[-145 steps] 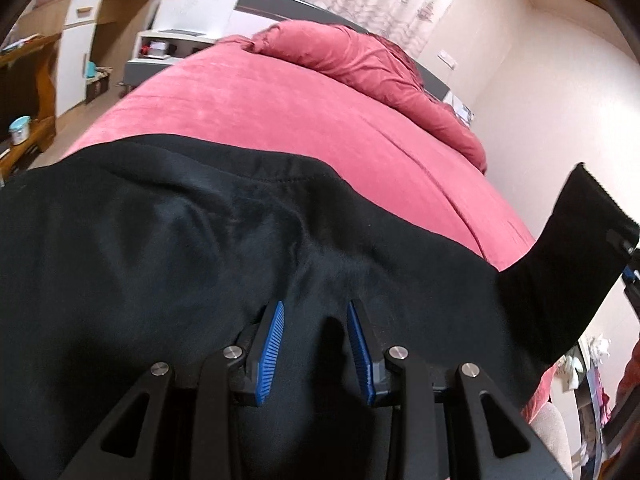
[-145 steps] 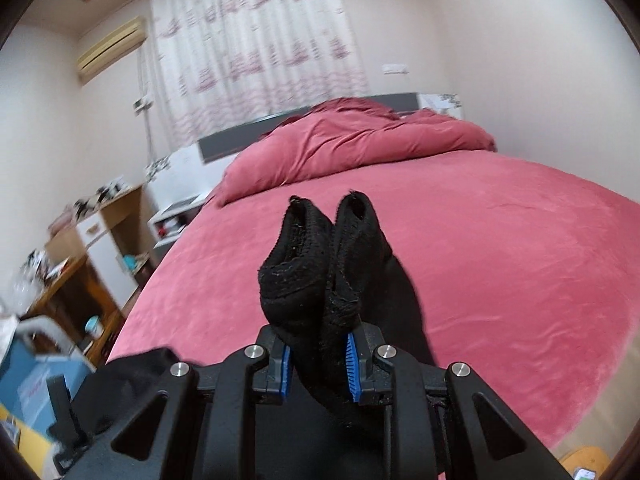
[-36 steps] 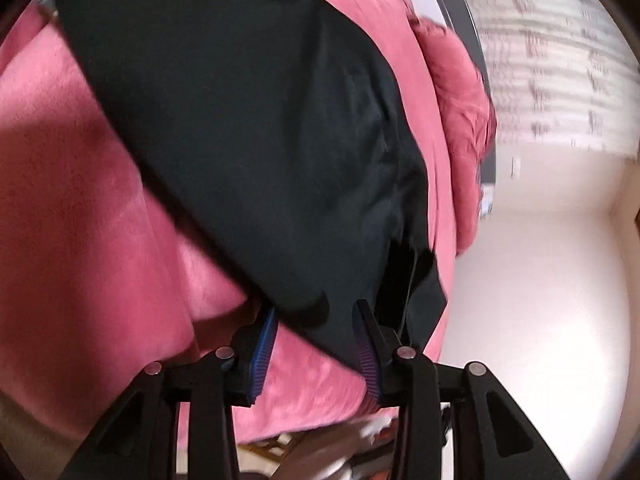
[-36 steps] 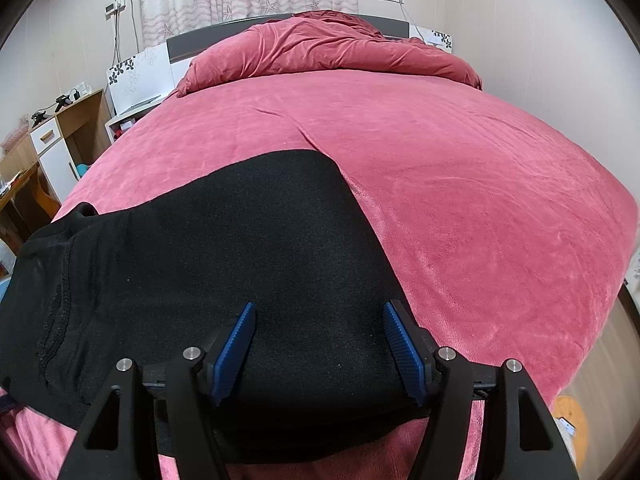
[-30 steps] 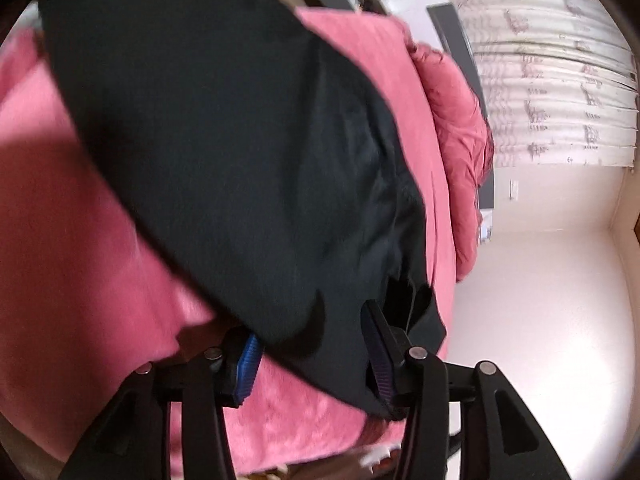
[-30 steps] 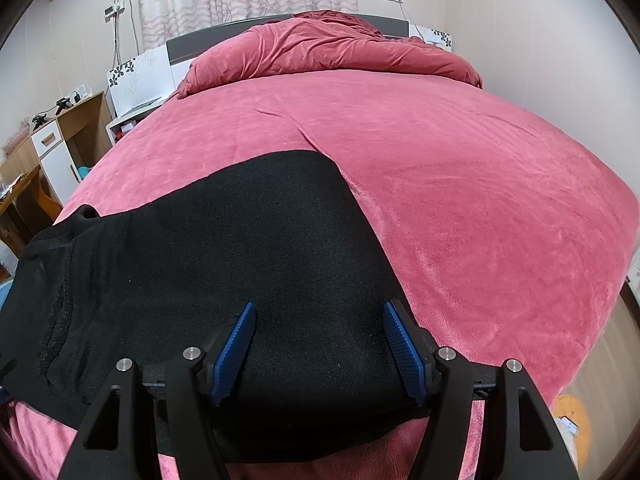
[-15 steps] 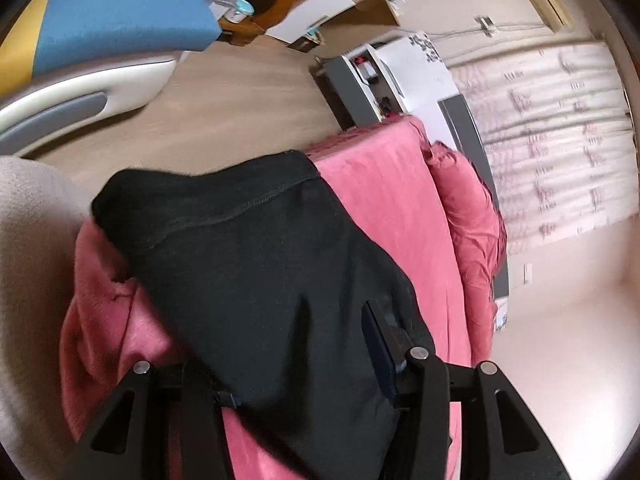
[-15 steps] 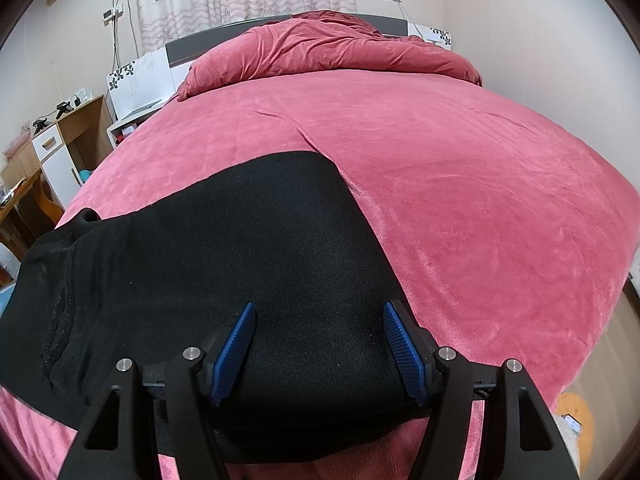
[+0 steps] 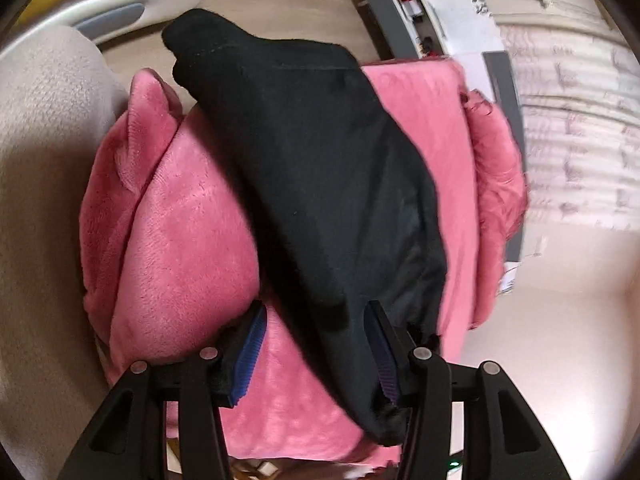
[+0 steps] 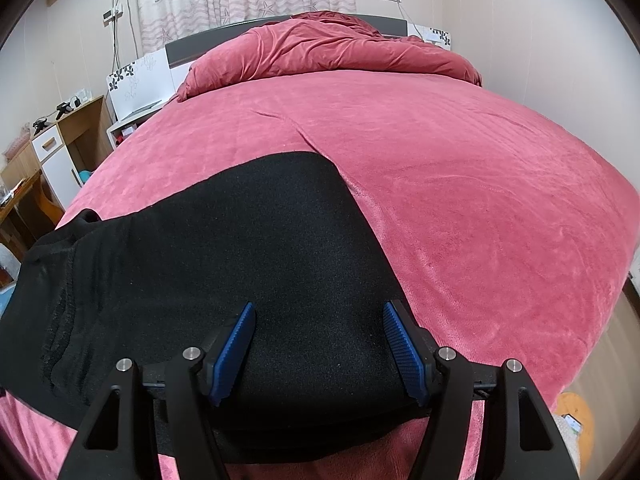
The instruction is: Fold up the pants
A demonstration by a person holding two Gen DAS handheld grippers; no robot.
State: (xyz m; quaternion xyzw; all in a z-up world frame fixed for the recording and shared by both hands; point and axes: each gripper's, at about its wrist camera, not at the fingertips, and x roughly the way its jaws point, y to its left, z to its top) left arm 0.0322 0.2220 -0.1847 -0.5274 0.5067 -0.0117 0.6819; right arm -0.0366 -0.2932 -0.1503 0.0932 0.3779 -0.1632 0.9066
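Black pants (image 10: 200,260) lie folded flat on the pink bed blanket (image 10: 440,160), the waistband end at the left. My right gripper (image 10: 319,308) hovers just over the folded end, open, its blue pads clear of the cloth. In the left wrist view the pants (image 9: 320,160) run diagonally across the blanket's corner (image 9: 180,240). My left gripper (image 9: 316,312) straddles their near edge with its jaws opening. The cloth lies against the right finger, while the left pad (image 9: 252,344) stands apart from it over bare blanket.
A crumpled pink duvet (image 10: 328,48) lies by the headboard. White nightstand (image 10: 136,92) and wooden desk (image 10: 60,148) stand left of the bed. Beige fleecy fabric (image 9: 40,160) and a grey-white plastic piece (image 9: 112,24) sit beyond the bed's corner. An orange stool (image 10: 572,412) is at lower right.
The left wrist view has swung and rolled toward the bed's corner and the floor. The left jaws have widened around the pants' edge. The right gripper and its view have stayed put.
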